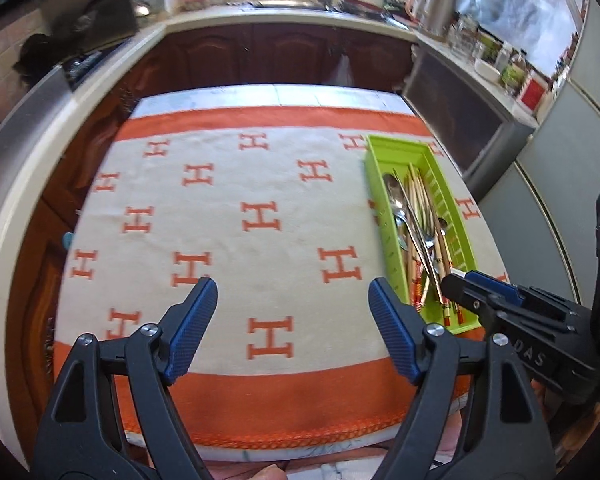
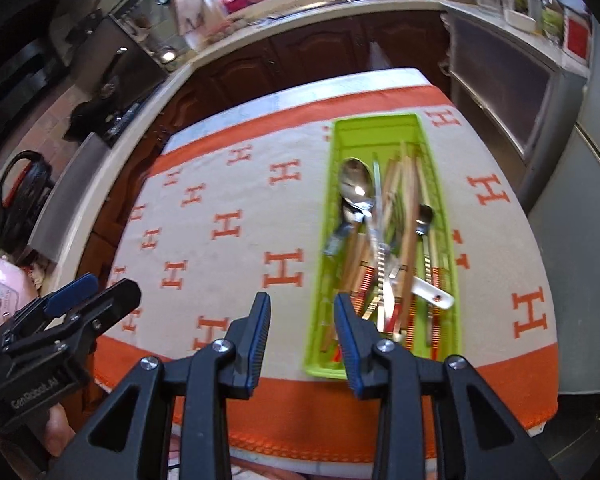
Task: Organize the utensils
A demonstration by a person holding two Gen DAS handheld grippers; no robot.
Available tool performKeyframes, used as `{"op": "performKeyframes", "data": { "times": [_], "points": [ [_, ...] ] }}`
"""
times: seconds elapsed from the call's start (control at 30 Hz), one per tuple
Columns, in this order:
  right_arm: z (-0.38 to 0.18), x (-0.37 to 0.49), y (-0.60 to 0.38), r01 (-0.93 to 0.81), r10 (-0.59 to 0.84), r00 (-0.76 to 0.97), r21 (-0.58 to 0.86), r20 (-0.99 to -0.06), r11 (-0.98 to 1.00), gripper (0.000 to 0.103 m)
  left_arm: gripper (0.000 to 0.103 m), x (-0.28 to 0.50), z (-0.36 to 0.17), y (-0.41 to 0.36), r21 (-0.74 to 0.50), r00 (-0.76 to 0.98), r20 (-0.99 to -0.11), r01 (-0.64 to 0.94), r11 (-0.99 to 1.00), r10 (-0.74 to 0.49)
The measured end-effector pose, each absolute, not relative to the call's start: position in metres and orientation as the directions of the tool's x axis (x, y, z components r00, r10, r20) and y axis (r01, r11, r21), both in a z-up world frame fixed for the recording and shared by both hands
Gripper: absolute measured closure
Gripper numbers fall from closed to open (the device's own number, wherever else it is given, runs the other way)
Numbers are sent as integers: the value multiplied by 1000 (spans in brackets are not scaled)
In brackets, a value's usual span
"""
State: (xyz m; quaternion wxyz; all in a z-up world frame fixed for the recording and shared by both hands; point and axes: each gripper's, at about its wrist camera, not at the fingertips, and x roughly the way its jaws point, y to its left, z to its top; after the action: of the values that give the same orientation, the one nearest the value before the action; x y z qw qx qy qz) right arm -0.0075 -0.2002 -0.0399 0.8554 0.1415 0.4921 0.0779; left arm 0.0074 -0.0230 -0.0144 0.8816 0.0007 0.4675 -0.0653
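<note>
- Grippers first: left gripper (image 1: 293,322) hovers with jaws spread wide and empty over the table's near edge; right gripper (image 2: 302,322) hangs empty, jaws parted, at the green tray's (image 2: 320,288) near end.
- Utensils (image 2: 384,240), spoons and chopsticks, lie jumbled in the tray by the table's right edge.
- Cloth (image 1: 228,216) elsewhere looks bare, so gathering seems done, sorting perhaps left.

Tray (image 2: 384,128): glossy green plastic. Spoons (image 2: 356,184): polished metal. Chopsticks (image 2: 410,208): wood. Tablecloth (image 1: 228,184): matt woven cloth.
</note>
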Motion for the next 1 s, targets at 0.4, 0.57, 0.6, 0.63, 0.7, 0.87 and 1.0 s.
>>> {"op": "performKeyframes", "data": {
  "times": [0.4,0.57,0.6,0.63,0.7,0.87,1.0],
  "points": [
    [16,-19,-147,-106,282,629,280,-725,954,68,21,-18,35,21,-6,681,-732,23,1000,-20],
    [17,-17,-135,-120,273,631,257,-726,959,68,20,-17,35,29,0,677,-736,10,1000,-7],
    [18,-17,-133,-121,269,636,251,-724,960,68,20,-16,35,30,-3,675,-738,9,1000,-8],
    [18,-16,-132,-123,266,638,246,-722,961,68,20,-14,33,30,-4,673,-739,8,1000,-9],
    [19,-15,-130,-125,264,639,242,-722,962,68,20,-10,30,29,-5,670,-742,7,1000,-8],
    [15,-10,-127,-125,266,628,243,-731,962,68,20,-3,26,32,-14,663,-748,-2,1000,-10],
    [12,-7,-125,-125,267,621,243,-737,962,68,20,1,24,33,-18,658,-753,-5,1000,-10]
  ]
}}
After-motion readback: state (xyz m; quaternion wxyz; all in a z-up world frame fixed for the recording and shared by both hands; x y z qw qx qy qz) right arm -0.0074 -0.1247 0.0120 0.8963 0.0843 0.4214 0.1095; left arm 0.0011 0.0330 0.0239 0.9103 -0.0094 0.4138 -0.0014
